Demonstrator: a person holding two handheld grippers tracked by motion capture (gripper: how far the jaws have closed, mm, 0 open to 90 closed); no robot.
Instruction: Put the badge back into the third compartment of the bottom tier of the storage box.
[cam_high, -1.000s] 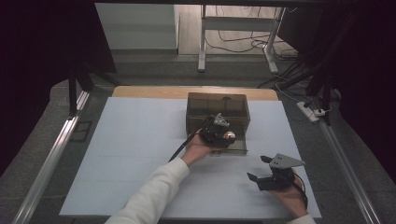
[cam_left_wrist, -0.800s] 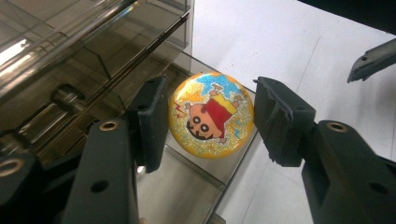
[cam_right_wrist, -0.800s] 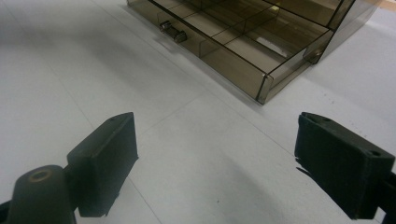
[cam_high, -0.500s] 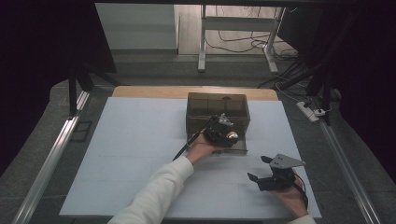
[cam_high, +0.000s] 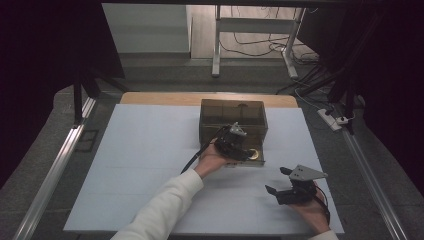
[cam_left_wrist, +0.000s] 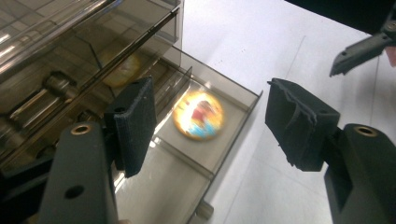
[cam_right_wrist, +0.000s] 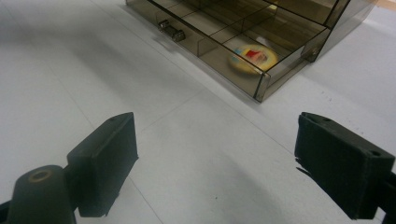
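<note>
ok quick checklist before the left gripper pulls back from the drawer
1. Left gripper open: ok; its jaws have just been opening, nothing pressed between the pads.
2. Round colourful disc released: ok, it lies in the drawer, in the compartment at its corner.
3. Disc settled flat: cannot tell, it looks blurred.
4. Drawer pulled out of the smoky box: ok.
5. Right gripper clear of the drawer: ok, open over the white table.

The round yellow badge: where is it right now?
The round yellow badge lies in the pulled-out drawer of the smoky plastic box, in its right end compartment in the high view, just below the open left gripper.
</note>
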